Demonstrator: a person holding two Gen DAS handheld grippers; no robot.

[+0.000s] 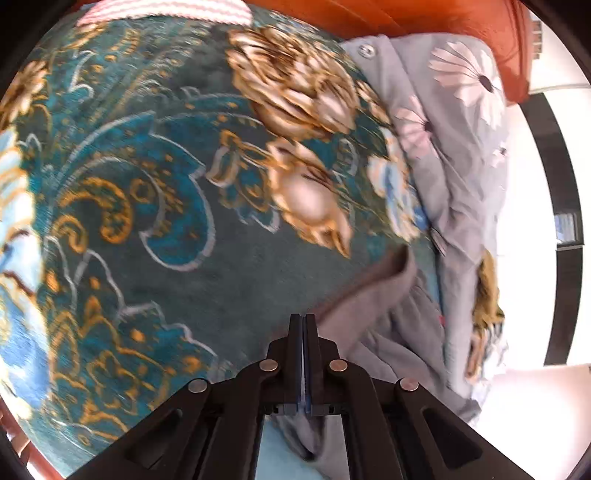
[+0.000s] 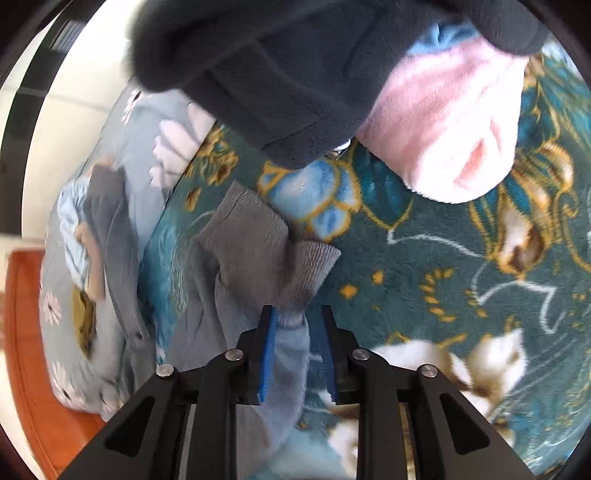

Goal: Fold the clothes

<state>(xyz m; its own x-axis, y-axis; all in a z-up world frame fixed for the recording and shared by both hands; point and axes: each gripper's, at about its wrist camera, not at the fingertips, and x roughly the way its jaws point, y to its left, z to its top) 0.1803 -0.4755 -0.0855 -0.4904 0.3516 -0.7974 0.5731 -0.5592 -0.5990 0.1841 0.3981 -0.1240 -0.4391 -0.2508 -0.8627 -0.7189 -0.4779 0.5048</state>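
Observation:
A grey garment (image 1: 373, 317) lies on a teal floral blanket (image 1: 166, 221). In the left wrist view my left gripper (image 1: 303, 321) is shut, its fingers pressed together at the garment's edge, with grey cloth bunched beneath it. In the right wrist view my right gripper (image 2: 293, 317) stands open around a bunched grey-blue sleeve (image 2: 288, 354) with ribbed grey cuffs (image 2: 266, 251) lying just ahead. Whether the left fingers pinch cloth is hidden.
A dark navy fleece (image 2: 280, 74) and a pink plush garment (image 2: 450, 122) lie at the far side of the blanket (image 2: 424, 266). A grey daisy-print quilt (image 1: 454, 122) is heaped beside it, also in the right wrist view (image 2: 74, 314). An orange wooden bed frame (image 1: 424, 18) borders it.

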